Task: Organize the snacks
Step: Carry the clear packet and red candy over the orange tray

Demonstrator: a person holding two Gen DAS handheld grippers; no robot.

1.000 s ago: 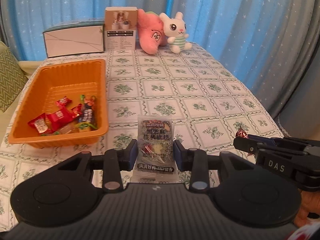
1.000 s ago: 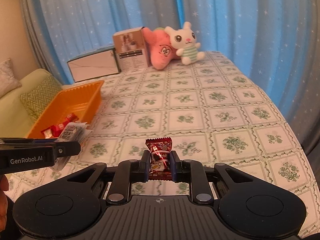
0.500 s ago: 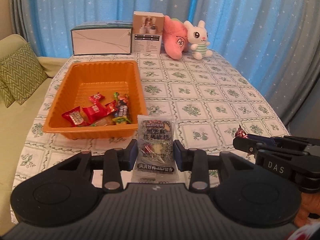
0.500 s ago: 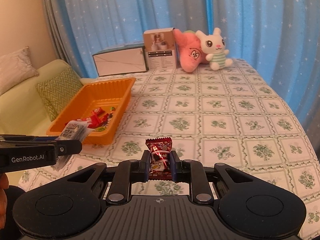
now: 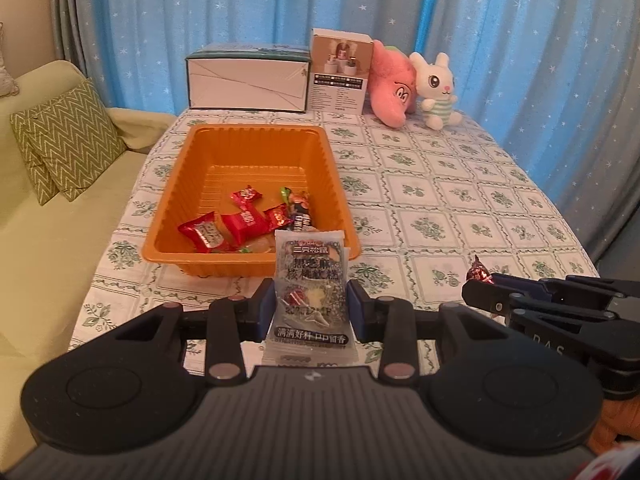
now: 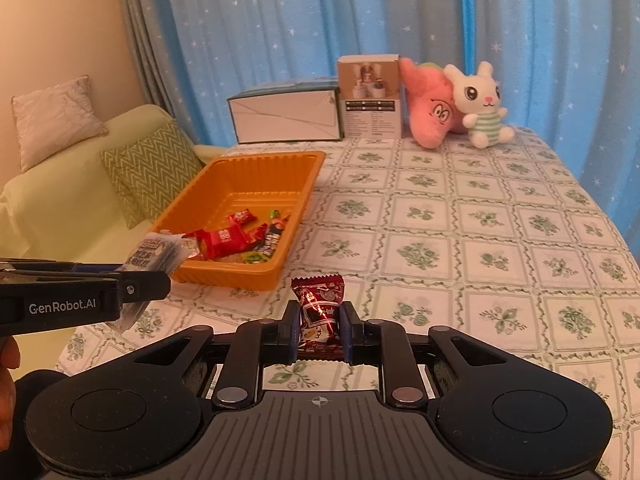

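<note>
An orange tray [image 5: 256, 136] [image 6: 244, 168] on the table's left side holds several wrapped snacks [image 5: 240, 222] [image 6: 236, 236]. My left gripper [image 5: 311, 306] is shut on a clear packet with dark print [image 5: 310, 280], held above the table just in front of the tray's near rim. The packet also shows in the right wrist view [image 6: 154, 254]. My right gripper [image 6: 319, 330] is shut on a dark red candy [image 6: 318, 306], held above the table to the right of the tray. The candy's tip shows in the left wrist view [image 5: 478, 272].
At the table's far edge stand a white box [image 5: 248, 84], a small carton [image 5: 340, 70], a pink plush [image 5: 394, 88] and a white bunny plush [image 5: 436, 90]. A green sofa with zigzag cushions [image 5: 68, 140] lies left of the table. Blue curtains hang behind.
Both grippers have moved left toward the tray with their snacks still held. The tray now sits nearer the centre of both views.
</note>
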